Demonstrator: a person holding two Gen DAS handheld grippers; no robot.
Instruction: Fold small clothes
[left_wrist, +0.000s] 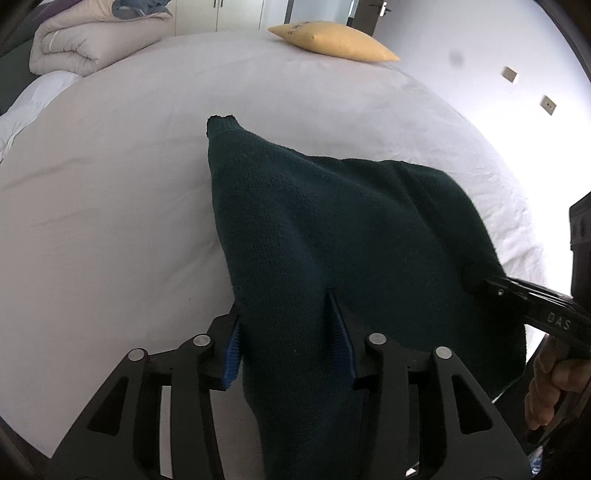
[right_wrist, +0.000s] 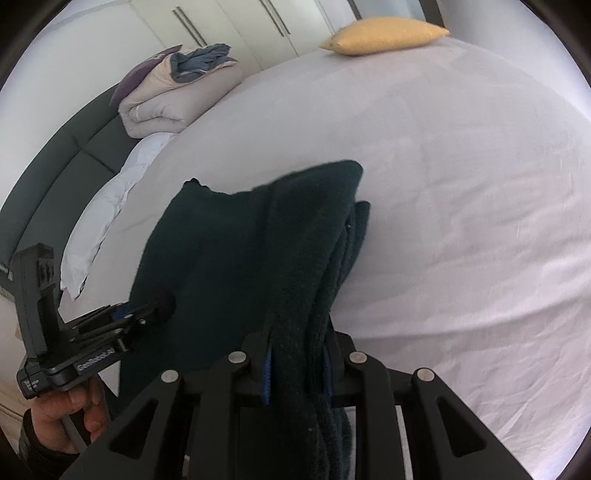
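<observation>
Wide bed (left_wrist: 110, 192), dressed in a pale, lightly creased sheet, filling most of both wrist views. Against the far wall, pale wardrobe doors (right_wrist: 229, 26) with long bar handles. At the bed's far left corner, a folded beige duvet (right_wrist: 166, 103) with a bundle of blue-grey fabric on top, just beside a dark upholstered headboard (right_wrist: 55, 158); in front of the duvet, a white pillow (right_wrist: 107, 206) along the headboard side. At the far edge, well apart from the rest, a yellow cushion (left_wrist: 332, 40).

Near the middle of the bed, toward the near side, a dark green knit sweater (left_wrist: 332, 221), draped over the sheet and gathered up at its near edge, one narrow end with a ribbed cuff pointing away across the sheet. In the right wrist view, several layers doubled over along the garment's right side.

Left gripper (left_wrist: 288, 332), blue-padded fingers standing on either side of a thick fold of the sweater, pads pressed to the knit and clamped on it. Right gripper (right_wrist: 297, 354), fingers drawn close together and likewise clamped on a bunched, multi-layer fold at the garment's other side. Each tool visible from the other's camera, tip buried in the dark knit, a hand (right_wrist: 70, 410) wrapped round the left tool's handle, a second hand (left_wrist: 550, 380) round the right one's.
</observation>
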